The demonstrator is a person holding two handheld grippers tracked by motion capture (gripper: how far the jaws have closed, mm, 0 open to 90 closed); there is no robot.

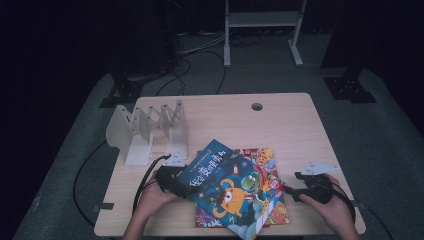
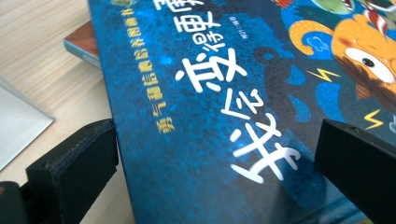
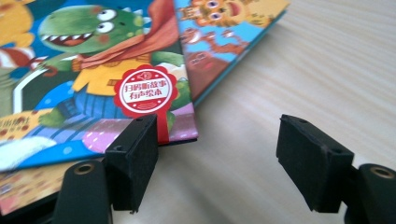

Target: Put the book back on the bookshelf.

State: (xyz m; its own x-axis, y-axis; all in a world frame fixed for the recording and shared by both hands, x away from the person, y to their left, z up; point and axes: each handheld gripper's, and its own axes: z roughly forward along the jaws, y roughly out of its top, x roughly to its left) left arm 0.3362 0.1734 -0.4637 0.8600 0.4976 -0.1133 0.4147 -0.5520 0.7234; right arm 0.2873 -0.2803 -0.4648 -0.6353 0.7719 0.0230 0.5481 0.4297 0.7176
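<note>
High view: blue picture book (image 1: 227,192) lies skewed on top of a second picture book (image 1: 267,212) at the near middle of the table (image 1: 295,125); its long axis runs diagonally, far-left corner to near-right corner; white accordion book rack (image 1: 150,131) stands at the far left, well apart from the right hand.

Left claw (image 1: 172,184) is at the blue book's left edge; left gripper view has the cover (image 2: 224,116) sitting between the two jaws, one jaw at the book's edge, the other over the cover; can't tell whether the pads actually press, so grip unconfirmed.

Right claw (image 1: 290,192) sits just off the books' right edge, pointing left at them; right gripper view shows its jaws apart with bare table between; one jaw is right by the blue book's corner (image 3: 140,93) near the red sticker, the other out over the wood; nothing held.

Key relation: book is to the left of the right claw, corner nearest; left hand is already on it; my read is the right claw has to slide left to get that corner between its jaws before any lift toward the rack.
</note>
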